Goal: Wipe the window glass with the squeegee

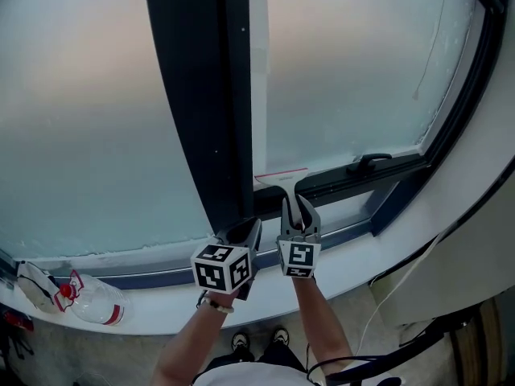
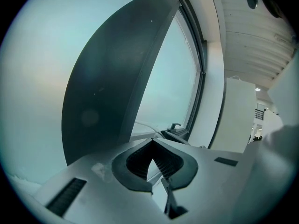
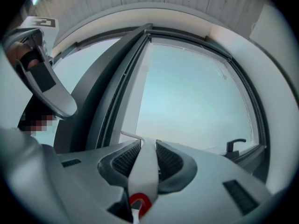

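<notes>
The squeegee [image 1: 283,175] has a white handle and a thin blade, which lies against the bottom of the right frosted pane [image 1: 346,63], just above the lower frame. My right gripper [image 1: 299,209] is shut on its handle. In the right gripper view the handle [image 3: 144,164] runs between the pads up to the blade [image 3: 130,136]. My left gripper [image 1: 246,230] is beside it to the left, in front of the dark mullion [image 1: 205,95]. In the left gripper view the left gripper [image 2: 150,143] is shut, tips touching, with nothing between them.
A black window handle [image 1: 368,162] sits on the lower frame to the right of the blade. On the white sill [image 1: 161,304] at the left lie a plastic bottle [image 1: 98,302] with a red cap and a white item [image 1: 34,284]. A cable [image 1: 402,284] hangs at lower right.
</notes>
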Tool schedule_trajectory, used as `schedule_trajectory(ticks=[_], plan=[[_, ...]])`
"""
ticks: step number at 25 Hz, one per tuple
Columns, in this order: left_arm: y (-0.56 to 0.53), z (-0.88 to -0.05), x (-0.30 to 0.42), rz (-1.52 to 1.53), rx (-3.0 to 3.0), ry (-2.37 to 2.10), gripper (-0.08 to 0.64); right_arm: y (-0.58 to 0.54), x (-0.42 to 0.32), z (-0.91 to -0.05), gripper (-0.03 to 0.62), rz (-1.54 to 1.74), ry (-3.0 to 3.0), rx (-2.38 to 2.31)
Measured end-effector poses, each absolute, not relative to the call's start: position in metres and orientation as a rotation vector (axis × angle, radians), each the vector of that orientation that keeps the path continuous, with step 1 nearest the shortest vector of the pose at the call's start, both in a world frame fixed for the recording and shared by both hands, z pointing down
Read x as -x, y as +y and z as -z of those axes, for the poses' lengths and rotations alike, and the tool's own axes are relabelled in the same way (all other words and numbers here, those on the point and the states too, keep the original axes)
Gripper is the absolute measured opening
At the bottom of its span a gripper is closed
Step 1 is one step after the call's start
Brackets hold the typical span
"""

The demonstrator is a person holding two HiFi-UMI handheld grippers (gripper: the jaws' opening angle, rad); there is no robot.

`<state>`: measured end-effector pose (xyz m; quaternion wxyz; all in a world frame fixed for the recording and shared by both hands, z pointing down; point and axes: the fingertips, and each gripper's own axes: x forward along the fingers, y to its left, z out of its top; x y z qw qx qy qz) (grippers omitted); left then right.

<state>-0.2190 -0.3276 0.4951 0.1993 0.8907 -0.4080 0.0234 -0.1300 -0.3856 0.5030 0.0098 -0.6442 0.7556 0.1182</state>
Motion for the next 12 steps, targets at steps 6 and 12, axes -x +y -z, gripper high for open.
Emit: schedule_trajectory(ticks=[6, 12], plan=[[-0.326, -0.461, 0.216, 0.019, -2.55, -1.1, -0.002, -0.365, 0.122, -0.455, 0.091, -0.492, 2.298, 2.05], [-0.316, -0.436, 0.213, 0.077, -2.617, -1.04, -0.002, -0.337, 0.108, -0.416, 0.09, -0.54, 2.205, 2.124]])
